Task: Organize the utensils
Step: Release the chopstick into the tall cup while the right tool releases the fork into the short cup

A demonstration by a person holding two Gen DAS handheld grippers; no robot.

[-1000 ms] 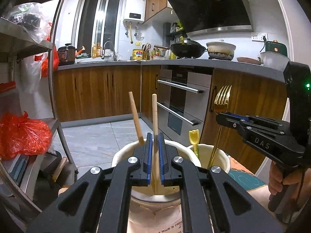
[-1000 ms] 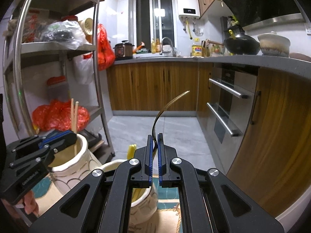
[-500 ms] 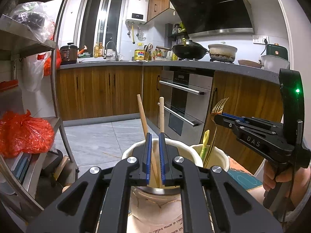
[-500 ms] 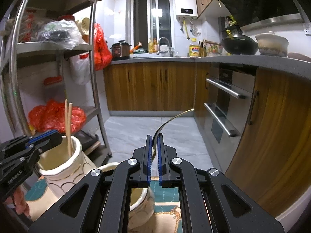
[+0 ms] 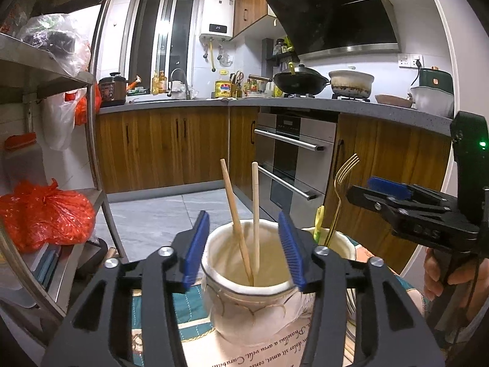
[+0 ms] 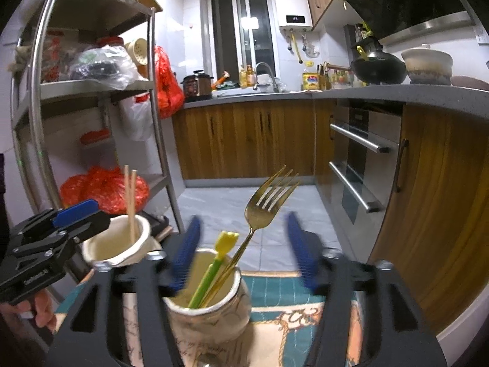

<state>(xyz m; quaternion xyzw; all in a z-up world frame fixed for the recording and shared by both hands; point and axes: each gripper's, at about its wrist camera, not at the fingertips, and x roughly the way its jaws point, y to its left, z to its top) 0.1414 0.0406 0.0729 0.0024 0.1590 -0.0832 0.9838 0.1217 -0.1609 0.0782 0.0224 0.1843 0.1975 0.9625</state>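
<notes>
Both your grippers are spread wide right now and neither one has hold of anything. Your left gripper (image 5: 244,244) sits with its blue pads either side of the cream ceramic jar (image 5: 244,299), and the two wooden chopsticks (image 5: 244,214) stand loose inside it, leaning against each other near the bottom with their tops apart. Your right gripper (image 6: 244,253) is the same story over the second jar (image 6: 211,309), jaws parted well clear of the gold fork (image 6: 262,211), which rests in that jar tines up and tilted to the right. Next to the fork in the same jar there's a green utensil with a yellow top (image 6: 214,263), leaning the same way. The two jars stand just beside each other on a teal patterned cloth (image 6: 281,290), chopstick jar on the left, fork jar on the right. From the left view you can see the right gripper off to the side, with your hand (image 5: 440,272) on its handle.
</notes>
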